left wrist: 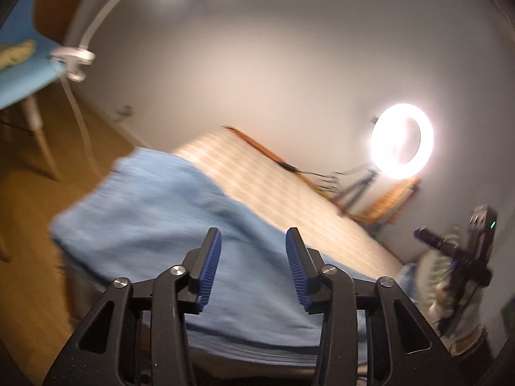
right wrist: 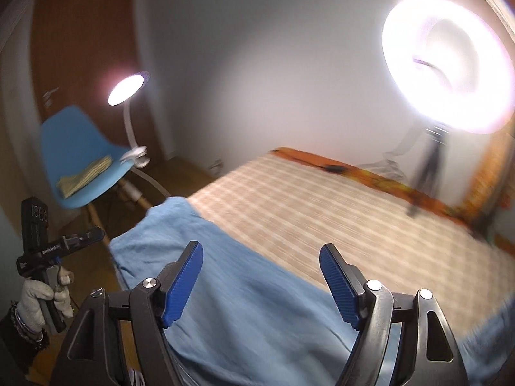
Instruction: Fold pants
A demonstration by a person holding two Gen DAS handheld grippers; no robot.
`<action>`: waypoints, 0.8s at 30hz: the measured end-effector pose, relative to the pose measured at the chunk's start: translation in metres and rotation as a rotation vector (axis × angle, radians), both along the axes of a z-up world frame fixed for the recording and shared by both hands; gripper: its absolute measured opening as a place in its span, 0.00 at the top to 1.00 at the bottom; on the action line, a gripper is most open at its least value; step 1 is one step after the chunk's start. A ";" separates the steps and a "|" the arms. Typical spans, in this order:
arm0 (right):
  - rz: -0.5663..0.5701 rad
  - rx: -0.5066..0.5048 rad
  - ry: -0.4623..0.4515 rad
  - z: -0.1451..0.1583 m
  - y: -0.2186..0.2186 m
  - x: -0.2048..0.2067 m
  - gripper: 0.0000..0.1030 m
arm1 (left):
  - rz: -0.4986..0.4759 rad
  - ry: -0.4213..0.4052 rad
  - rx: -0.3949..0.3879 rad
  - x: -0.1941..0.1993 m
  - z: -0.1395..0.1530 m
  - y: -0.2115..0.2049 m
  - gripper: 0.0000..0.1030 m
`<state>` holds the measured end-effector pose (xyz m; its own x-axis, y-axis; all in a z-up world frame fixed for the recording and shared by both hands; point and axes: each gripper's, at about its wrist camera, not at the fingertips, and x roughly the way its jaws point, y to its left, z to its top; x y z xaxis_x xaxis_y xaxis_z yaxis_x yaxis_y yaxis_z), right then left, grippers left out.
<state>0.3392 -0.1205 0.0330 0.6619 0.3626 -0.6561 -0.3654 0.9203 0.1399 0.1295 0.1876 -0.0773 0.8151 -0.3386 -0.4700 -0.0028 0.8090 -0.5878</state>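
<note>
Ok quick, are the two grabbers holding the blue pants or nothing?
Left gripper: open, holding nothing, above the blue pants.
Right gripper: open, holding nothing.

One pair of blue pants (right wrist: 244,292) is lying along the near edge of one checked bed (right wrist: 338,212). Two grippers are showing: the left gripper (left wrist: 253,267) and the right gripper (right wrist: 261,284), each with two blue pads. Two lamps are glowing (one ring light (right wrist: 450,61), one clip lamp (right wrist: 127,88)), and one blue chair (right wrist: 80,148) is carrying one folded cloth (right wrist: 85,173).

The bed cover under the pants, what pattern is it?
A beige and white plaid on the bed cover, clearest in the right wrist view; the pants are plain light blue.
</note>
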 end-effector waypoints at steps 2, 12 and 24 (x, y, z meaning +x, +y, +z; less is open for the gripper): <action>-0.066 -0.006 -0.009 0.002 -0.025 -0.017 0.25 | -0.053 0.008 -0.036 0.006 0.002 -0.018 0.56; -0.490 0.054 0.079 -0.009 -0.185 -0.074 0.25 | -0.398 0.071 0.035 0.039 -0.003 -0.131 0.56; -0.855 0.033 0.284 -0.057 -0.308 -0.010 0.19 | -0.721 0.208 0.198 0.057 -0.032 -0.230 0.56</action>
